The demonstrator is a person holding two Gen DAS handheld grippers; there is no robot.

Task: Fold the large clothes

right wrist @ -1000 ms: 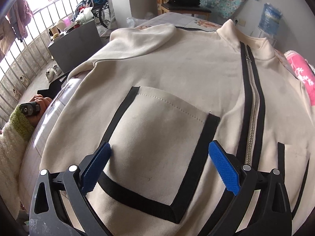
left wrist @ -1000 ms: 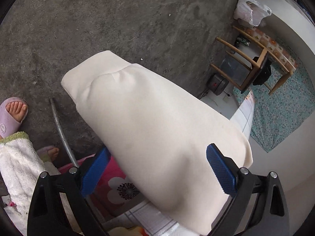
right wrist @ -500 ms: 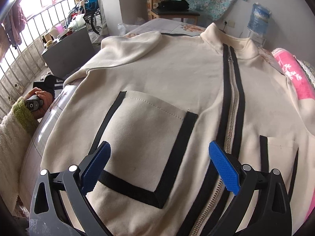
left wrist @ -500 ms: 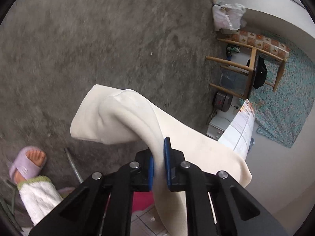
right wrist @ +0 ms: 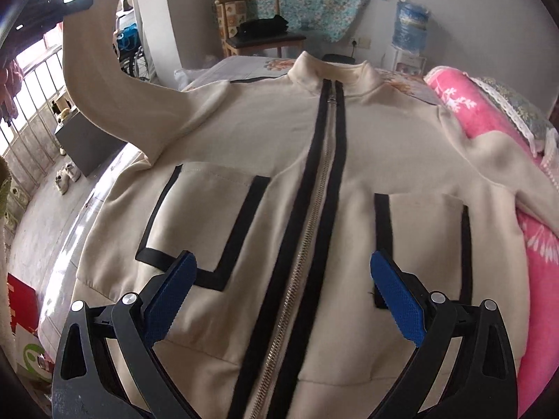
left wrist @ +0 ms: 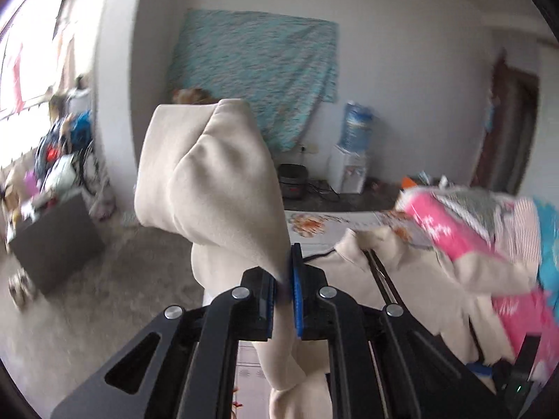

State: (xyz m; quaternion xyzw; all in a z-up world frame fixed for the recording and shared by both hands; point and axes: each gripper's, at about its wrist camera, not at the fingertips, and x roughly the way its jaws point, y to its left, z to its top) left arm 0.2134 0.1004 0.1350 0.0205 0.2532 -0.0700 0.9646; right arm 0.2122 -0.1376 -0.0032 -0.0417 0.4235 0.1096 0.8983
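A cream zip jacket (right wrist: pixel 279 160) with black trim lies front up on the bed, its collar at the far end. My left gripper (left wrist: pixel 283 286) is shut on the jacket's left sleeve (left wrist: pixel 213 181), whose cuff end stands up in front of the camera. In the right wrist view that sleeve (right wrist: pixel 94 70) rises to the upper left, with the left gripper (right wrist: pixel 75 2) dark at its top. My right gripper (right wrist: pixel 283 296) hovers open over the lower front of the jacket, astride the zip (right wrist: pixel 307 230), with nothing between its fingers.
A pink flowered blanket (right wrist: pixel 489 118) lies along the bed's right side, under the right sleeve. Beyond the bed stand a wooden chair (right wrist: pixel 258 31) and a water dispenser (right wrist: pixel 408 35). A dark box (right wrist: pixel 87 143) and shoes sit on the grey floor at left.
My left gripper shut on the sleeve, then swung up and rolled over, lifting the sleeve high above the bed. The right gripper slid right, from the left pocket to the zip.
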